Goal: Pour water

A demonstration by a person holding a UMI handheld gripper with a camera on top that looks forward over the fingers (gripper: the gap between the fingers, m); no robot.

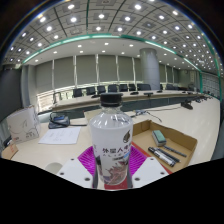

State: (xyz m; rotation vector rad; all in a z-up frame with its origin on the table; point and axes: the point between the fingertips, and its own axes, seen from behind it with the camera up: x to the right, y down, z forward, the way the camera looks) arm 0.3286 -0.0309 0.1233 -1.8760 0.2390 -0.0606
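- Clear plastic makes up the water bottle [110, 140], which stands upright between the fingers of the claw [112, 172], close to the camera.
- White is the bottle's screw cap [110, 101], and it is still on; below it a label with red and dark characters wraps the body.
- Pink pads [84, 170] show low at either side of the bottle's base, right up against it; whether both fingers actually press on the bottle I cannot tell, as the bottle hides the contact.
- Light wood forms the surface [45, 152] that carries everything here.
- To the right of the bottle lies a shallow cardboard box [168, 147] holding a few tools, among them a dark-handled one.
- To the left of the bottle, a sheet of paper [60, 134] lies flat, with a dark round object just behind it and a white upright sign [24, 123] further left.
- Beyond the bottle, a row of black office chairs [100, 91] lines a long conference desk, under a ceiling of round lights.
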